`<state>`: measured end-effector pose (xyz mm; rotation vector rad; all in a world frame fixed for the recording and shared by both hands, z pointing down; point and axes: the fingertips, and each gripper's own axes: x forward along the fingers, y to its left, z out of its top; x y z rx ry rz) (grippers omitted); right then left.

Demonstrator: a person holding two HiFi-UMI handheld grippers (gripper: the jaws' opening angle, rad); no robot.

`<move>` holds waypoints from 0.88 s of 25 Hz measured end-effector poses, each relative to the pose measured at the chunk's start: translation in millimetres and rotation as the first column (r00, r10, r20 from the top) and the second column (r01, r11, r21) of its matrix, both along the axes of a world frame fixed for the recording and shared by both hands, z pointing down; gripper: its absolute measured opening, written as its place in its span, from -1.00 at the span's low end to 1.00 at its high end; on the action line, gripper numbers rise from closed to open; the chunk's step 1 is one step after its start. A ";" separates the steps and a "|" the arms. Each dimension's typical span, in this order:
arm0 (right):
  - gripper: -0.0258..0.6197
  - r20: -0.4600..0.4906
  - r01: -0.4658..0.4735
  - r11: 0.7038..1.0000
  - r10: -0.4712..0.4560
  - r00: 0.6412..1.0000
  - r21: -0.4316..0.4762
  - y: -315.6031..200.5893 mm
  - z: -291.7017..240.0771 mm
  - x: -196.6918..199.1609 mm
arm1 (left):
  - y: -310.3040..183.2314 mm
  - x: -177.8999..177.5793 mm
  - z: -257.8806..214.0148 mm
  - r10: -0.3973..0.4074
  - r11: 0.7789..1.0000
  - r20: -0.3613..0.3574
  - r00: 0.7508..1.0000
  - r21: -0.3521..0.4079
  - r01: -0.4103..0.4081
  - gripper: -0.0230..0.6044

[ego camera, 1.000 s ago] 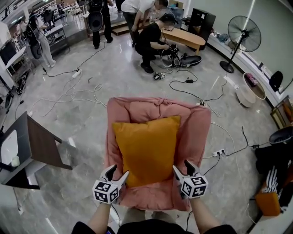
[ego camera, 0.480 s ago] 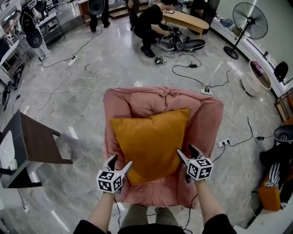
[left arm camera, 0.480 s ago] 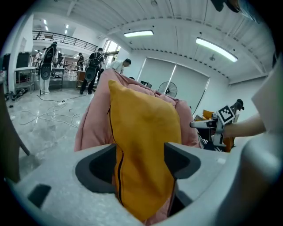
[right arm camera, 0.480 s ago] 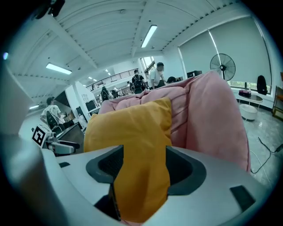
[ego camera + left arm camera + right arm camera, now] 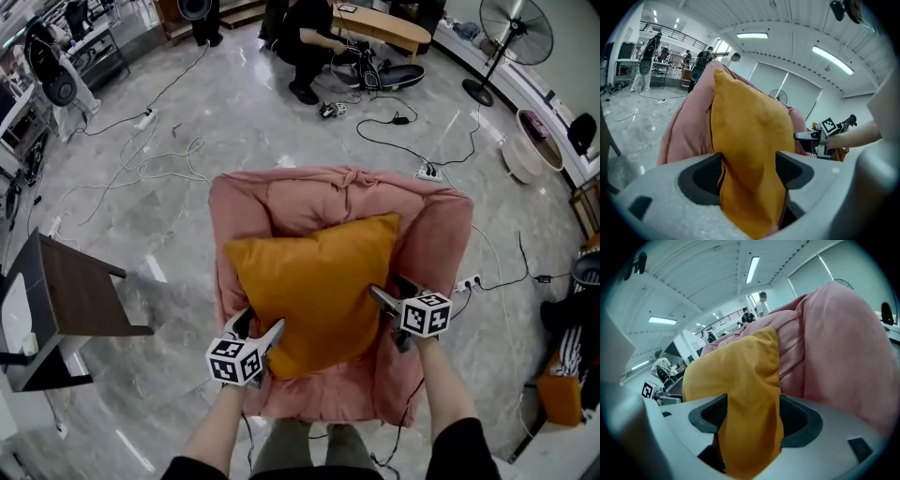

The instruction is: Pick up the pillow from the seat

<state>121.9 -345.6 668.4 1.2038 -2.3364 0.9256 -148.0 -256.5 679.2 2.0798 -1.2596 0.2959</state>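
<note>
Head view, left tool (image 5: 262, 325) and right tool (image 5: 387, 288) opening, pillow (image 5: 319, 281) edges between their jaws

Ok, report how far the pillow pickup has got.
Done: the left hand-held gripper and right hand-held gripper straddle lower corners of the mustard-yellow fabric pillow. In hand: their jaws are opening, fabric between, unclamped. Left: close and lift it off the pink cushioned seat.

Between my opening jaws I see a matt mustard-yellow cloth pillow (image 5: 319, 281); beyond them, a soft pink fabric seat (image 5: 436, 234) and a glossy grey floor (image 5: 253, 103).
</note>
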 end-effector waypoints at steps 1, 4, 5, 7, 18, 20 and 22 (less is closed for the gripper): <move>0.08 0.018 0.003 1.000 -0.003 1.000 -0.004 -4.1 0.2 -0.3 | -2.1 1.6 1.2 -0.004 1.000 -0.008 1.000 -0.002 0.004 0.20; 0.12 0.037 0.027 1.000 -0.026 0.999 -0.009 -16.0 2.1 -4.8 | -8.7 4.2 5.3 -0.014 1.000 -0.024 1.000 -0.006 0.014 0.21; 0.13 0.037 0.036 0.999 -0.035 0.999 -0.015 -18.8 4.6 -6.8 | -11.1 5.4 7.0 -0.013 1.000 -0.022 1.000 -0.006 0.013 0.21; 0.16 0.052 0.046 0.998 -0.044 0.998 -0.031 -22.5 11.2 -10.6 | -15.4 8.1 11.2 -0.012 1.000 -0.015 1.000 -0.006 0.012 0.21; -0.24 0.148 0.084 0.995 -0.077 0.986 -0.045 -12.6 15.5 -23.1 | -21.0 12.5 19.1 -0.080 0.997 0.027 0.996 0.002 0.080 0.05; -0.36 0.108 0.090 0.996 -0.086 0.990 -0.026 -6.5 12.6 -22.7 | -17.8 14.8 17.8 -0.091 0.996 0.033 0.995 -0.007 0.092 -0.07; -0.47 0.078 0.095 0.995 -0.094 0.993 -0.014 1.0 9.4 -22.3 | -12.5 16.1 15.9 -0.106 0.994 0.039 0.994 -0.016 0.106 -0.20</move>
